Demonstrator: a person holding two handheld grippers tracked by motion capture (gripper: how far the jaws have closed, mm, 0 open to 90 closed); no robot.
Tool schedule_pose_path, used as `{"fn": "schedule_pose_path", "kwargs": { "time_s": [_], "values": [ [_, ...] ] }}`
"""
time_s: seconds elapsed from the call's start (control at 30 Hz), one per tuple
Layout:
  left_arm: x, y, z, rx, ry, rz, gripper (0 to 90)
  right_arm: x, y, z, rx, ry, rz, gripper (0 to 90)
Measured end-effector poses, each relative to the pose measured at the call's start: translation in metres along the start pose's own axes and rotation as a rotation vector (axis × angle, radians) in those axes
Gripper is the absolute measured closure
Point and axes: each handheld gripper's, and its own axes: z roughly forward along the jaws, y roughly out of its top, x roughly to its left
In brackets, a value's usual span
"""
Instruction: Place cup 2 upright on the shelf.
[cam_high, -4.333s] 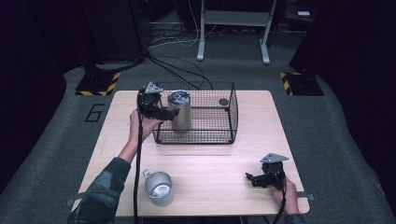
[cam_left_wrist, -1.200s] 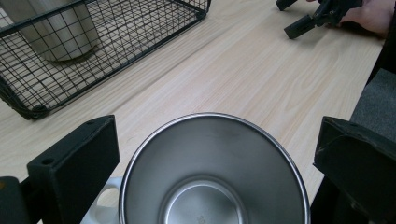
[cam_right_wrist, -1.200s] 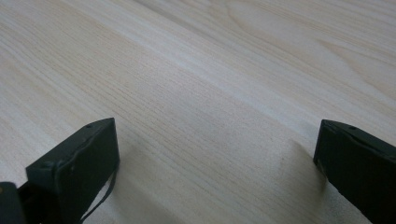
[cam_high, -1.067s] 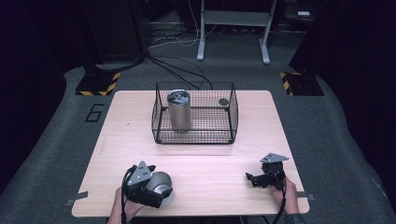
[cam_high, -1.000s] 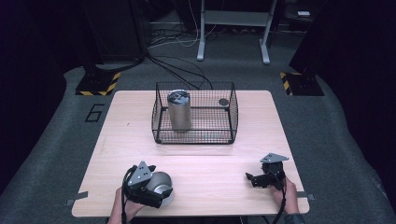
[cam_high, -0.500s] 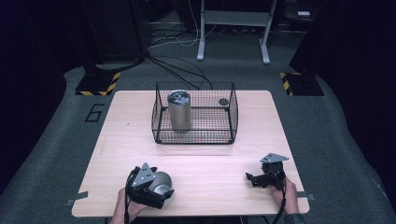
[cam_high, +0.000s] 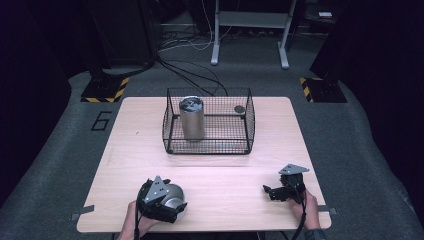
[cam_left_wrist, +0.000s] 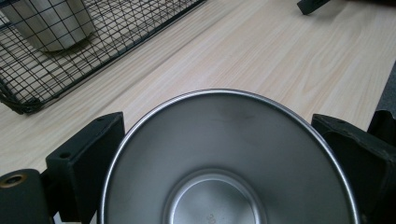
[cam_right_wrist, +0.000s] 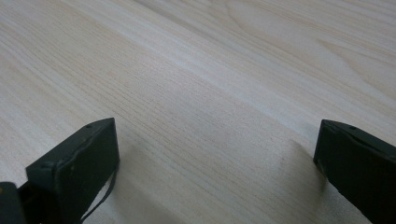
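The left gripper (cam_high: 175, 205) covers most of the cup (cam_high: 172, 194) from above. Between its jaws, the cup (cam_left_wrist: 229, 158) runs off the lower edge, base cut away.

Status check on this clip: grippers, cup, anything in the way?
Left gripper jaws around the steel cup, grip unconfirmed. Right gripper open, empty, low over table. Wire basket with a tumbler ahead; path between bare.

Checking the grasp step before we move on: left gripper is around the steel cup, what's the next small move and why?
Probably close the left gripper on the steel cup. In the left gripper view its jaws flank the cup's rim on both sides, but whether they press it cannot be told. The cup sits near the table's front edge, and the wire basket already holds a steel tumbler. The right gripper lies open, idle.
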Motion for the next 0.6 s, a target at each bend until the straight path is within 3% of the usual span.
{"fn": "schedule_pose_path", "kwargs": {
  "time_s": [0.33,0.6],
  "values": [
    [0.001,0.002,-0.001,-0.008,0.006,0.017,6.3,0.0,0.0,0.0,0.0,0.0,0.0,0.0],
    [0.004,0.012,-0.002,-0.008,0.016,0.02,6.3,0.0,0.0,0.0,0.0,-0.001,0.0,0.0]
  ]
}}
